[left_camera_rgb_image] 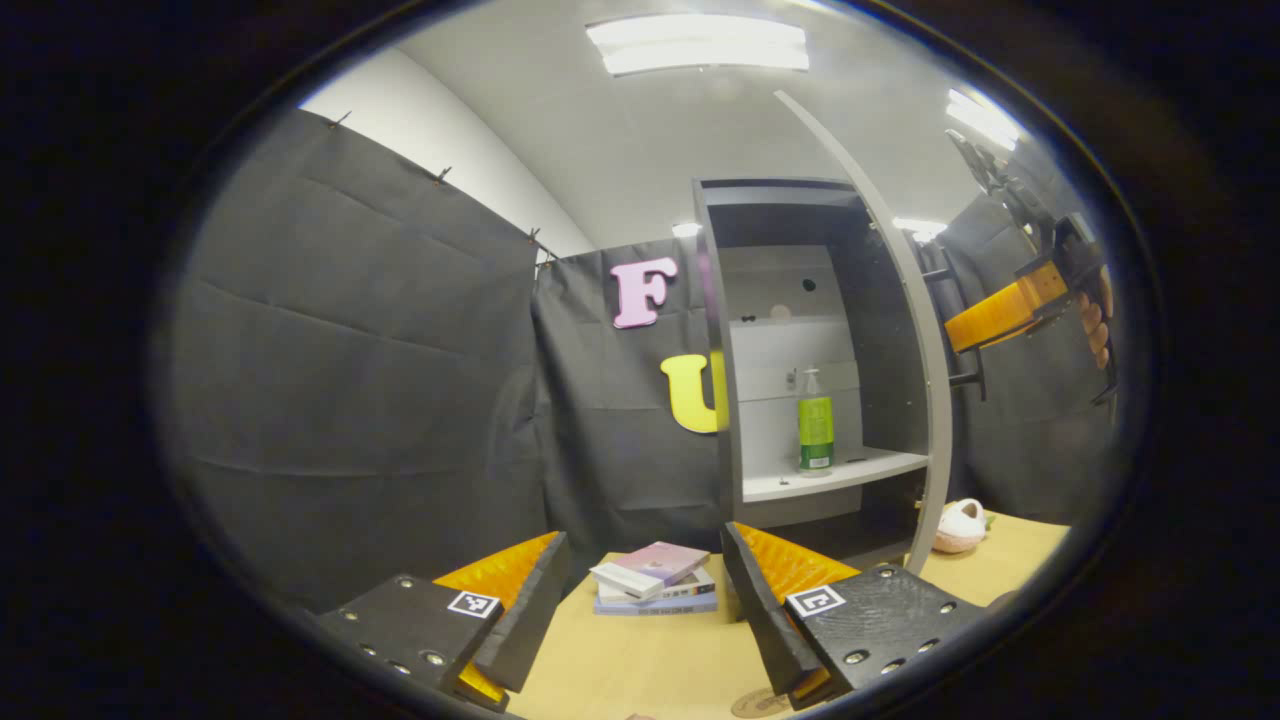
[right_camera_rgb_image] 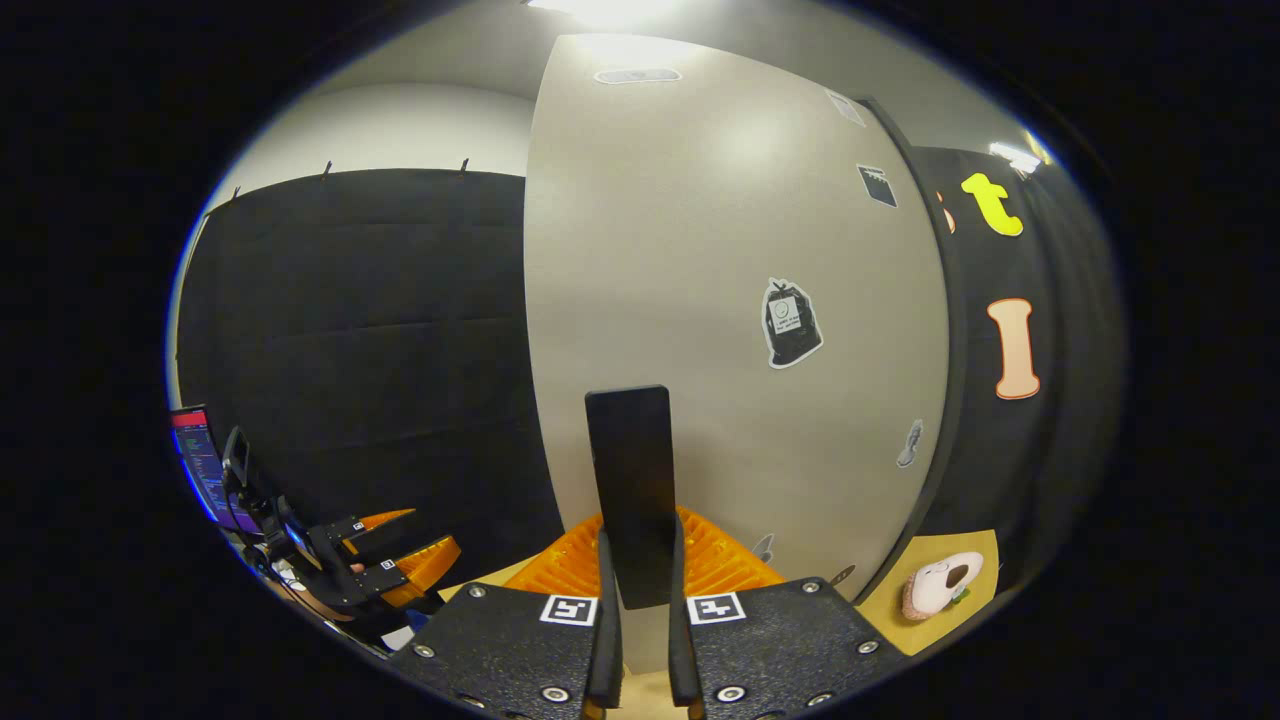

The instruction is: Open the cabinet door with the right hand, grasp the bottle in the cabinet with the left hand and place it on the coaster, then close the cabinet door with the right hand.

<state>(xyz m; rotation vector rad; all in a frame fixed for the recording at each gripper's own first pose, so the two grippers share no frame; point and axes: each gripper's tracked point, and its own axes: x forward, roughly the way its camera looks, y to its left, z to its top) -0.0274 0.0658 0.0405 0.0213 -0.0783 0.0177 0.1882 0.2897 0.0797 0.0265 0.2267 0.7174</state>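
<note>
- Against the booth's back wall, the tall grey cabinet door [left_camera_rgb_image: 905,330] stands swung open, so step one looks done.
- Right claw [right_camera_rgb_image: 638,600] is clamped on the door's flat black handle [right_camera_rgb_image: 630,480].
- Left claw [left_camera_rgb_image: 640,600] gapes wide, empty (well short of the shelf).
- Green plastic bottle [left_camera_rgb_image: 816,430] waits upright on the cabinet shelf [left_camera_rgb_image: 850,472]; the left gripper view alone shows it.

No legible text on the bottle [left_camera_rgb_image: 816,432], books [left_camera_rgb_image: 655,578] or door stickers [right_camera_rgb_image: 791,322].
</note>
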